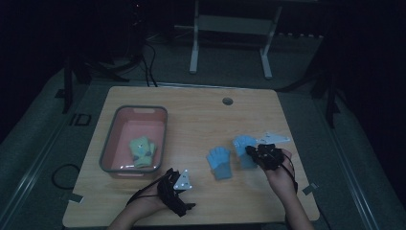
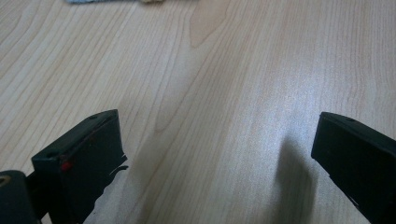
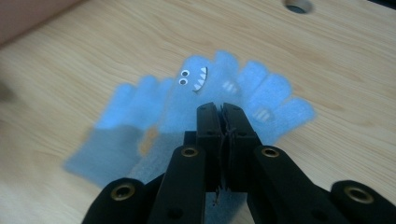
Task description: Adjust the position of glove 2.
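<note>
Right gripper view showed the right gripper [image 3: 222,109] with jaws pressed together, pinching the cuff end of a blue glove [image 3: 219,88]; fabric edge peeked out between the pads. Glove's long axis ran straight ahead of the jaws, fingers pointing away, cuff nearest. It was soft fleecy knit with a printed face: 2 googly eyes, jagged teeth. A 2nd blue glove [image 3: 116,130] lay just left of the jaws, touching or overlapping the 1st, greyer cuff toward the camera.

High view: pink basin [image 1: 158,111] sat well off toward the left gripper's side, a yellow-green glove [image 1: 142,151] lying flat inside. Left gripper [image 1: 179,184] rested by the basin's near corner, jaws spread, nothing between, bare wood table [image 2: 243,70] ahead. Right hand was the nearer to both blue gloves; likely next move was carrying the pinched glove across to the basin.
</note>
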